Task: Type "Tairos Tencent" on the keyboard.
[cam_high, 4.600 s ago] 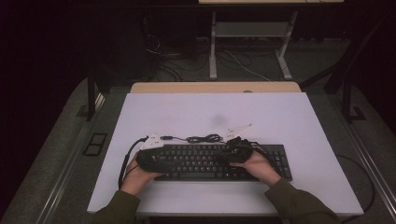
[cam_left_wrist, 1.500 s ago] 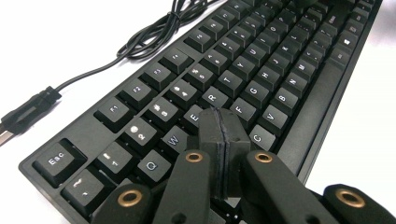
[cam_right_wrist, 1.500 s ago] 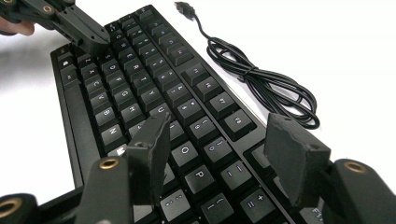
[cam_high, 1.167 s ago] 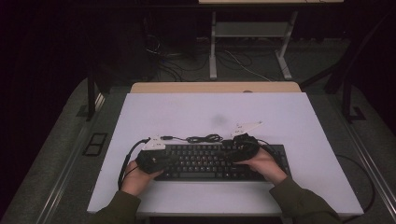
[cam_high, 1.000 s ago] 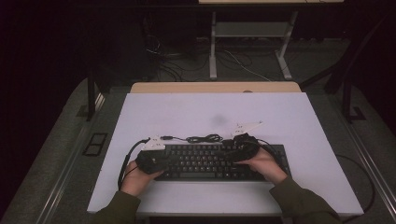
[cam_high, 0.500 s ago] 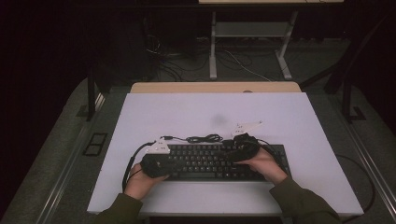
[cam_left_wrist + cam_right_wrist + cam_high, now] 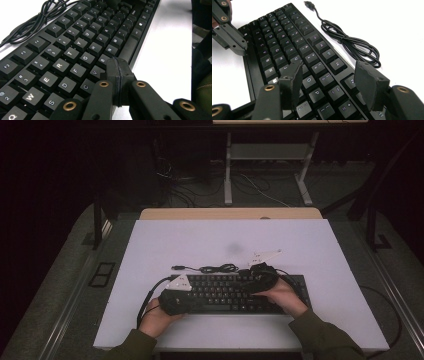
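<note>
A black keyboard lies on the white table near its front edge, and its coiled black cable rests just behind it. My left gripper hangs low over the keyboard's front row near the V and B keys. It is shut, jaws pressed flat together with nothing between them. In the high view the left gripper sits over the keyboard's left front part. My right gripper stands open above the right-hand keys, nothing held. The high view places the right gripper over the keyboard's right half, and the left gripper appears farther off in the right gripper view.
The cable ends in a loose USB plug on the white table. A tan desk edge runs behind the table. Dark floor with cables and a metal frame lies beyond. A sleeve is near the table's front edge.
My left hand has shifted right and toward the keyboard's near edge, from the left end onto the front rows. The right hand and the keyboard have stayed put.
</note>
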The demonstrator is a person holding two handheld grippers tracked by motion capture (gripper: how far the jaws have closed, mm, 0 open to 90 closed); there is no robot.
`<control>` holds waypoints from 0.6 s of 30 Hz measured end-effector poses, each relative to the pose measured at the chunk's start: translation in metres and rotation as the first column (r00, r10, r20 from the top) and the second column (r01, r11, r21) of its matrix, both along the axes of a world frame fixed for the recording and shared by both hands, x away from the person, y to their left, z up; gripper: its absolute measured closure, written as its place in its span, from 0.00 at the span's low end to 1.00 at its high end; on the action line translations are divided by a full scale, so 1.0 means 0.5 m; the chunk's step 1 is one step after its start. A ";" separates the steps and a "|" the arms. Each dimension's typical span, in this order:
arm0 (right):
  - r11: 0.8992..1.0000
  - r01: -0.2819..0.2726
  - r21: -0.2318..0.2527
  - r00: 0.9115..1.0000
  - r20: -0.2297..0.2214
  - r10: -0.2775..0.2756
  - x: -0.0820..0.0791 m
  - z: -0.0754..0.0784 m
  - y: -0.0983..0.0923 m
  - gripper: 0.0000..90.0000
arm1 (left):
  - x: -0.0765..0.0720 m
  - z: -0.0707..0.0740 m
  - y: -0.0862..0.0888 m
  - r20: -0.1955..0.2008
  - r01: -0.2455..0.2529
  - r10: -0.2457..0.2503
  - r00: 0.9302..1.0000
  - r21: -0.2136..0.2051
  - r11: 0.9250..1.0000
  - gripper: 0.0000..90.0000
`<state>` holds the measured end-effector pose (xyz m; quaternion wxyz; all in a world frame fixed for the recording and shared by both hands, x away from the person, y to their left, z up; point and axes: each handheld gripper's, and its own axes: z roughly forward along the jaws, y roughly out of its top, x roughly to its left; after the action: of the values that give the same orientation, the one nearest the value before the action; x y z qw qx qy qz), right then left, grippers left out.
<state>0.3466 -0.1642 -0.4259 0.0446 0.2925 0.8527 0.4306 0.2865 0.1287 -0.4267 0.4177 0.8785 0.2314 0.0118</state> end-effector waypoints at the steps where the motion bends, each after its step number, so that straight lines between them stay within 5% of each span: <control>1: 1.000 -0.001 -0.001 1.000 -0.001 0.001 0.000 0.000 0.000 0.44 | 0.000 -0.001 -0.001 0.002 0.003 -0.003 1.000 0.007 1.000 0.99; 18: 1.000 -0.003 -0.002 1.000 0.002 0.003 -0.001 0.000 0.001 0.44 | 0.001 -0.012 -0.009 0.001 0.014 -0.014 1.000 0.038 0.999 0.99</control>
<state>0.3463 -0.1637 -0.4260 0.0453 0.2906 0.8536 0.4300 0.2872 0.1240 -0.4325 0.4011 0.8879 0.2246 0.0136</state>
